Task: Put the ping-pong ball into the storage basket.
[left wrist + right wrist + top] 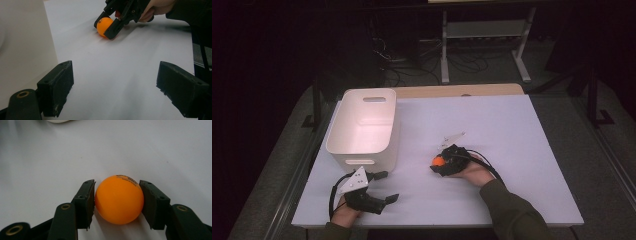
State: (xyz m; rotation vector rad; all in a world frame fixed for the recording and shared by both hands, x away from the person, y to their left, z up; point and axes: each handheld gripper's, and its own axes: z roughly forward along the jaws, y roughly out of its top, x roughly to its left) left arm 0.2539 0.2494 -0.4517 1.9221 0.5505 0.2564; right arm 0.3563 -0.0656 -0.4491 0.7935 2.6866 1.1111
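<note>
- The orange ball (119, 199) is sitting on the white table (512, 130), right of centre and well apart from the white bin (363, 126); it is lying squarely between the two pads of the right gripper (439, 163), one pad on each flank, as the right gripper view is showing.
- The right gripper's jaws are pressing on the ball from both sides, so they are gripping it; the ball is still resting on the table surface, with its shadow showing beneath it in the left gripper view (105, 26).
- A ball has no long axis, so the grip angle is mattering little; what is counting is that the bin is lying to the left of the ball and farther from the person.
- The left gripper (379, 187) is resting near the front edge, just beside the bin; its jaws are standing wide apart with nothing between them.
- Judging from this, the right hand is the one placed to lift and carry leftward toward the bin.
</note>
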